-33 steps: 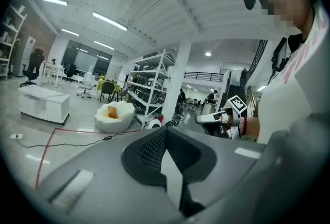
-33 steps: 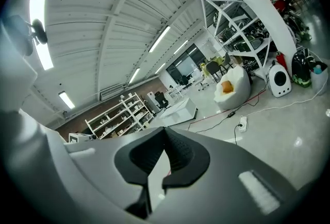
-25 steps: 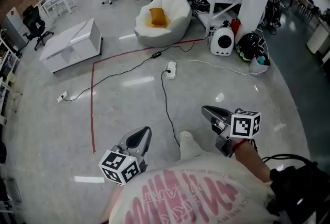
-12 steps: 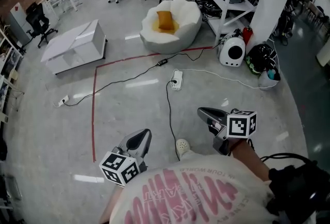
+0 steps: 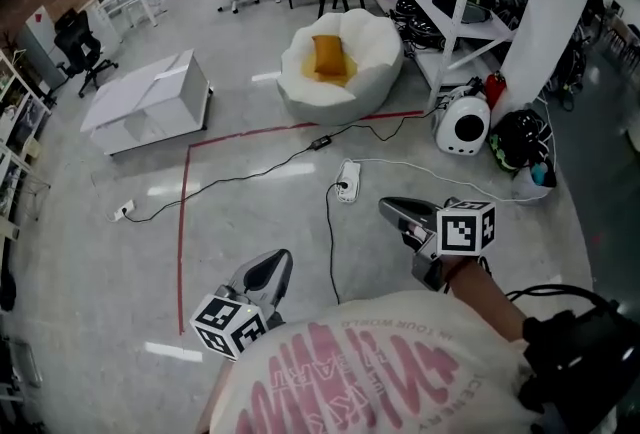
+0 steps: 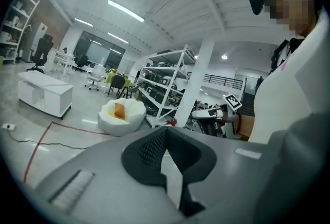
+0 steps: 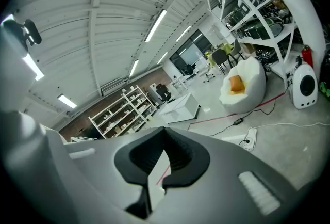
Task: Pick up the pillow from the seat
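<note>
both closed, empty: left gripper [image 5: 274, 264], right gripper [image 5: 393, 211] | orange pillow [image 5: 328, 55] on seat [image 5: 372, 38] | shirt lettering [image 5: 370, 372], perhaps unreadable

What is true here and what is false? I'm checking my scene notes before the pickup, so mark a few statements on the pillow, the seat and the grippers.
The orange fabric pillow lies on the white beanbag seat. True.
The left gripper holds the pillow. False: its jaws are shut on nothing, far from the seat.
The right gripper is shut and empty. True.
The white plastic power strip sits on the seat. False: it lies on the grey floor, apart from the seat.
</note>
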The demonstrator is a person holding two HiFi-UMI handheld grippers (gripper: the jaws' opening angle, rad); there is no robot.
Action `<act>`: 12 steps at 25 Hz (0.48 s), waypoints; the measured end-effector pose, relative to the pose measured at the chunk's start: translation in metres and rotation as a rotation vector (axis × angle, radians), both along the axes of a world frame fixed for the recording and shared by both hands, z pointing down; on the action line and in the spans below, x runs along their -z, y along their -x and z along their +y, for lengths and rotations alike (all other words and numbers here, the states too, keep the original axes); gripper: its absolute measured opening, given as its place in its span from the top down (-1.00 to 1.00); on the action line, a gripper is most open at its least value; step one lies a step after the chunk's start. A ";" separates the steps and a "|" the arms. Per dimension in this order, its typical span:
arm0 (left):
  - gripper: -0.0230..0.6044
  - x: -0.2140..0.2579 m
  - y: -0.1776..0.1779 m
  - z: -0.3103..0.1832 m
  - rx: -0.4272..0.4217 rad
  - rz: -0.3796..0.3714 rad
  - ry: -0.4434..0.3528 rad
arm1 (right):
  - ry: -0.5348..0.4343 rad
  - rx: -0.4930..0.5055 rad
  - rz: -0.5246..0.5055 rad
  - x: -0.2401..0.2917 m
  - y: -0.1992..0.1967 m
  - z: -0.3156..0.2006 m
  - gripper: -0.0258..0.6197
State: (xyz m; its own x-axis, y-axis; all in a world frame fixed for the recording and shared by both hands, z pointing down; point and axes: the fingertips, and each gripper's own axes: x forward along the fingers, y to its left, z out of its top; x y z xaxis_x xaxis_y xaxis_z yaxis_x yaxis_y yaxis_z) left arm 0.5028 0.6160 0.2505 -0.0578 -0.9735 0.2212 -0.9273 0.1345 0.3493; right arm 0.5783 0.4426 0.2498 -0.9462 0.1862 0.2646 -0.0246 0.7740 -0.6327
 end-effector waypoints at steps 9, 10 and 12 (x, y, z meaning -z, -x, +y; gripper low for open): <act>0.88 0.002 0.034 -0.053 0.015 -0.023 0.003 | 0.004 0.023 0.006 -0.008 0.037 -0.052 0.90; 0.88 0.002 0.037 -0.058 0.017 -0.020 0.003 | 0.006 0.020 0.007 -0.009 0.039 -0.058 0.90; 0.88 0.002 0.042 -0.066 0.016 -0.017 0.001 | 0.010 0.009 0.003 -0.011 0.044 -0.068 0.90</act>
